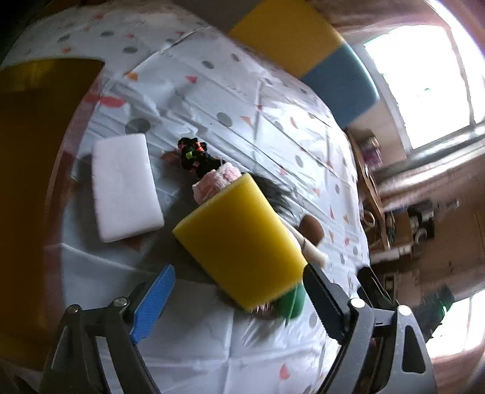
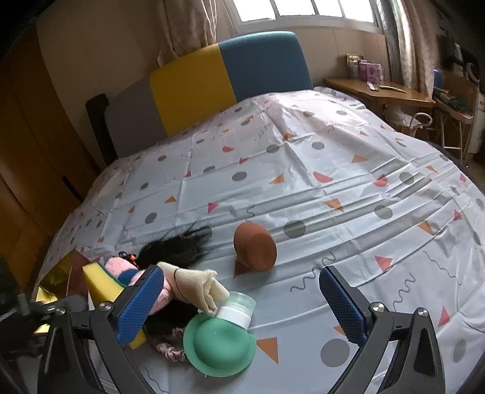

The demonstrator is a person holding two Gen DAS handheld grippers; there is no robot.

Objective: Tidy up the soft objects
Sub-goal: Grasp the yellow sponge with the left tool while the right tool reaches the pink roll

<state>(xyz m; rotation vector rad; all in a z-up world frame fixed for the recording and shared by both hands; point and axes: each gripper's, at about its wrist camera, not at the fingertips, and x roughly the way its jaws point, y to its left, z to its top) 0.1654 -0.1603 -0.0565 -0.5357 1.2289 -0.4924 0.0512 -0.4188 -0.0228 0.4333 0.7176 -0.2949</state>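
two fingers sets [image 1: 239, 298] [image 2: 241, 306] wide apart, empty | patterned sheet [image 2: 303, 181] | window [image 2: 303, 10] behind headboard [image 2: 230, 72]

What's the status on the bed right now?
Left tongs open, empty. Right tongs open, empty. Yellow sponge atop the pile; white sponge beside it. Brown makeup sponge apart.

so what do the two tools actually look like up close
Both tools, left tool and right tool, have black angular frames with silver bolts. The right has two blue ribbed pads; the left shows one blue pad and one that looks black. No hands, sleeves or cables visible.
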